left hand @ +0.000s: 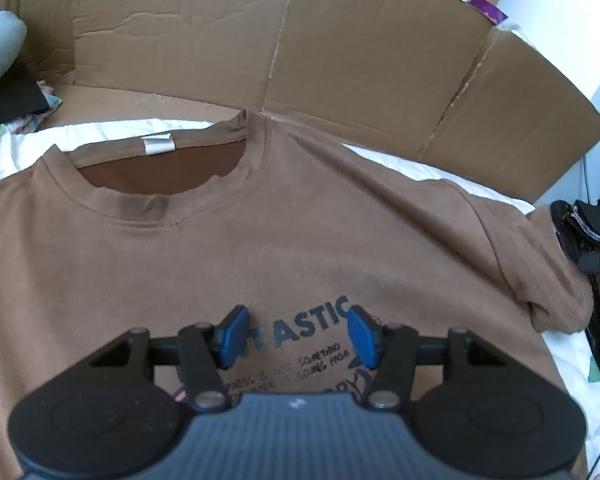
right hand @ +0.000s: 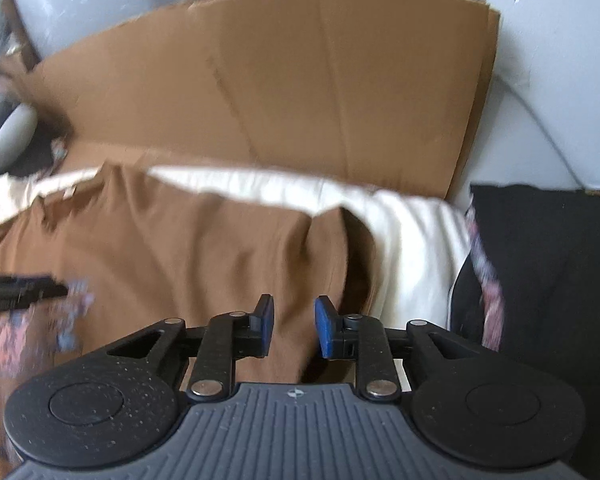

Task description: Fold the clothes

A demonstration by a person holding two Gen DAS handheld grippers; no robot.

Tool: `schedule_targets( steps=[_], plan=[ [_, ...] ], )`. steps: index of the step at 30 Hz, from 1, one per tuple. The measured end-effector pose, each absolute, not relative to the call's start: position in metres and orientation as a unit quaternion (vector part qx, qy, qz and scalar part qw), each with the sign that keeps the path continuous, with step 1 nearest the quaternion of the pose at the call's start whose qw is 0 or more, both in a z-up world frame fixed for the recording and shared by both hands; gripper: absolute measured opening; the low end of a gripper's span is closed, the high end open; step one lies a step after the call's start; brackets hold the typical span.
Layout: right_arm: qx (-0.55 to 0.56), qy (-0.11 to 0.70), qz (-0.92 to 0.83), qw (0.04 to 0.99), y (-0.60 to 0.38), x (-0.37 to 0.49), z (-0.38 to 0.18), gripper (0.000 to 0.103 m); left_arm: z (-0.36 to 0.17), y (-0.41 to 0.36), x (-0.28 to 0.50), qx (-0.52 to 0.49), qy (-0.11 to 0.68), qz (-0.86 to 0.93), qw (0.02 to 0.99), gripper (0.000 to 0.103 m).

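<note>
**Both grippers over a brown T-shirt laid face-up**

Nearest the lens, the left gripper (left hand: 296,336) hovers over the chest print (left hand: 312,344), jaws wide, blue pads (left hand: 232,338) clear of the cloth, holding nothing. Right gripper (right hand: 294,328) stands narrower but parted, empty, over the shirt's sleeve side; this view is motion-blurred. T-shirt (left hand: 260,248): soft matte knit, ribbed round collar (left hand: 140,200) with white label (left hand: 158,145), spread flat on a white sheet (right hand: 400,220), one sleeve (left hand: 540,280) bunched at its cuff. Such a lay fits a garment awaiting folding or one spread between folds. For a clean fold, pinch a single edge or seam, not the middle, and smooth the bunched sleeve. Behind: creased corrugated cardboard (left hand: 340,52), propped upright.
</note>
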State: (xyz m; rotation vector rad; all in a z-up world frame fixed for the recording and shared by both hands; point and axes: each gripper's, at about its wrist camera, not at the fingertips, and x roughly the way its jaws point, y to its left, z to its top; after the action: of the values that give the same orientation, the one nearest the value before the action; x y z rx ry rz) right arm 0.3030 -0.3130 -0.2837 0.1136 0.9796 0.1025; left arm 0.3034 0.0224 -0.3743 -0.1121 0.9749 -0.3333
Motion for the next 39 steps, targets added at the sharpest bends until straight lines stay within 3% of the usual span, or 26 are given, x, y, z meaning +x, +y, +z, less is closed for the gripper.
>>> schedule_targets(
  steps=[3,5,21,23,24,25,28,39],
  plan=[
    [0.056,0.462,0.038,0.884,-0.317,0.319,-0.283,0.025,-0.374,0.022,0.305,-0.055,0.464,-0.161,0.869,0.058],
    [0.052,0.458,0.033,0.887,-0.318,0.328,-0.286,0.034,-0.373,0.021,0.306,-0.056,0.463,-0.162,0.870,0.058],
    [0.075,0.474,0.016,0.877,-0.330,0.373,-0.327,0.035,-0.375,0.025,0.314,-0.067,0.461,-0.165,0.869,0.058],
    [0.077,0.469,0.022,0.879,-0.328,0.374,-0.328,0.030,-0.375,0.024,0.315,-0.066,0.462,-0.166,0.869,0.058],
    [0.071,0.466,0.026,0.882,-0.327,0.373,-0.327,0.025,-0.375,0.025,0.316,-0.066,0.461,-0.167,0.869,0.058],
    [0.065,0.462,0.031,0.884,-0.325,0.373,-0.326,0.012,-0.375,0.025,0.316,-0.065,0.461,-0.167,0.869,0.058],
    [0.052,0.450,0.033,0.891,-0.323,0.373,-0.322,0.002,-0.376,0.026,0.316,-0.067,0.461,-0.167,0.869,0.058],
    [0.036,0.407,-0.009,0.913,-0.342,0.369,-0.307,0.000,-0.374,0.024,0.318,-0.066,0.460,-0.166,0.870,0.058]
  ],
)
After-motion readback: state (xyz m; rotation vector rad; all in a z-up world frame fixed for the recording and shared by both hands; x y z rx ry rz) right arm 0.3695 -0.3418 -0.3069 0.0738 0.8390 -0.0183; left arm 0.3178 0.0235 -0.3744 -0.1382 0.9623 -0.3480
